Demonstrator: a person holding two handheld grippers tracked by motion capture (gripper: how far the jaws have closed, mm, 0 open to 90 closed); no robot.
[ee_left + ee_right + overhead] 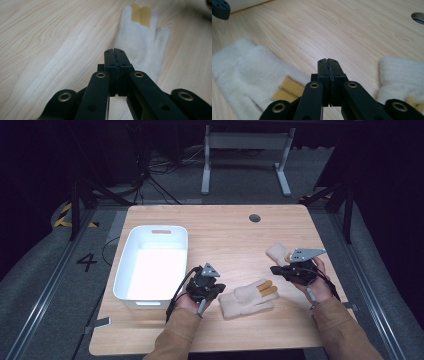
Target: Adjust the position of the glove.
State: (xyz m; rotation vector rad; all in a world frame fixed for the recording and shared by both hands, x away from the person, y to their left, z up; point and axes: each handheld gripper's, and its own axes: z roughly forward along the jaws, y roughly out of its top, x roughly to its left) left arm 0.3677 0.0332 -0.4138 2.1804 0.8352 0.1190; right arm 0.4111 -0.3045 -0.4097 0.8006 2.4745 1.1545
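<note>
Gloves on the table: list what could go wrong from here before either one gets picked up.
1. Both the left gripper and the right gripper are shut with nothing between the jaws; pushed down like this, they would likely shove the fabric rather than catch it.
2. The near glove is limp, so a pinch on one finger may let it dangle and snag the white bin rim.
3. The far glove lies partly under the right gripper, so aiming there is harder.

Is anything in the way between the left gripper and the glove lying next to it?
Nothing visible is. The left gripper, jaws shut and empty, points at the near glove lying flat, with bare table between them. The white bin sits off on the other side.
</note>
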